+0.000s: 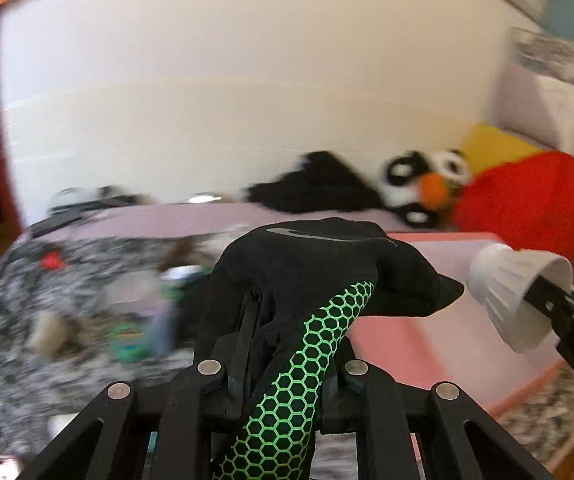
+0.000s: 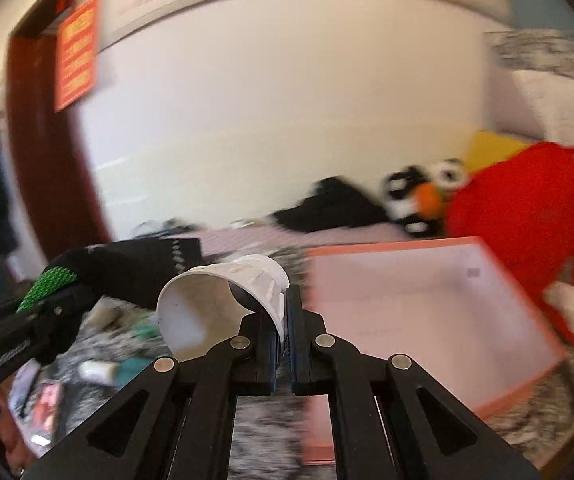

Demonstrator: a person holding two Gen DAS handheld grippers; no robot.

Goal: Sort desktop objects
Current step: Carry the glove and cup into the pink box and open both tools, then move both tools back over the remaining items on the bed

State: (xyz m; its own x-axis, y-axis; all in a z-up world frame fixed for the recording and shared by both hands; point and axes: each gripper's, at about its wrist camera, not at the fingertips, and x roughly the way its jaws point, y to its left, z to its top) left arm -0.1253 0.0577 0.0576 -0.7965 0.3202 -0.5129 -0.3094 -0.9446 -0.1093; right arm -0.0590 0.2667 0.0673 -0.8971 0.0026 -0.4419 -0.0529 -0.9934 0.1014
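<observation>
Your left gripper [image 1: 283, 356] was clamped nearly shut on a black glove [image 1: 327, 268] with a green honeycomb print, the fabric pinched between the pads and the glove's long axis running straight out along the fingers before drooping over their tips. Your right gripper [image 2: 285, 344] was closed tight on the wall of a white ribbed paper cup [image 2: 227, 300], which lay tipped on its side with its open mouth turned toward the camera and to the left.

Both things were held up off the cluttered grey patterned bedspread [image 1: 15, 312], not resting on anything. The pink tray [image 2: 427, 312] lay ahead and to the right of both grippers, flat, with nothing visible inside it. That was the relation your next move seemed to hang on: the cup in your right gripper hung at the tray's near left edge, while the glove was further left, over the clutter, so I judged the right hand had the shorter way in. The red plush toy [image 2: 519, 216] sat just beyond the tray's far right corner, close enough to be brushed on a long reach. Everything was motion-blurred, so finer spacing couldn't be read.
</observation>
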